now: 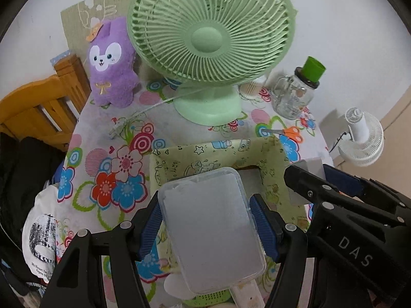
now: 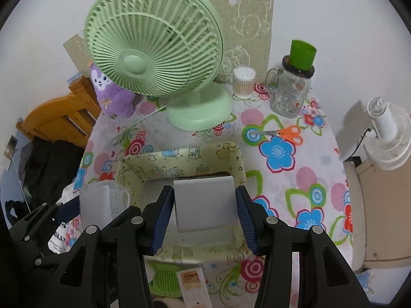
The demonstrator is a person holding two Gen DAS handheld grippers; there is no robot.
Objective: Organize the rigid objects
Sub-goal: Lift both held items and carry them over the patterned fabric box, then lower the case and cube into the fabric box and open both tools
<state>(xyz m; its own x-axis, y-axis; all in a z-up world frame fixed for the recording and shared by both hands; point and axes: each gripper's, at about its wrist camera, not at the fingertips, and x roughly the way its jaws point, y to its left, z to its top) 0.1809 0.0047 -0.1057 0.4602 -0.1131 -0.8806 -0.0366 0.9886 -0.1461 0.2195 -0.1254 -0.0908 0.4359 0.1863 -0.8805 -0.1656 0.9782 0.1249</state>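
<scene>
Translucent plastic case (image 1: 210,228) is clamped in the left gripper (image 1: 205,227), white box (image 2: 205,202) in the right gripper (image 2: 204,213), both held over the yellow fabric bin (image 2: 179,164). Collision between grippers or snagging the soft bin wall is risked.

Left gripper (image 1: 205,220), right gripper (image 2: 204,205): jaws clamped.

Plain white wall (image 2: 334,12) behind, with a beige embroidered cloth (image 2: 246,25) hung on it. Table's got a loud flowery tablecloth (image 2: 295,179). 1 orange wooden chair (image 1: 38,107) on the left, a white fan (image 2: 385,138) off right.
</scene>
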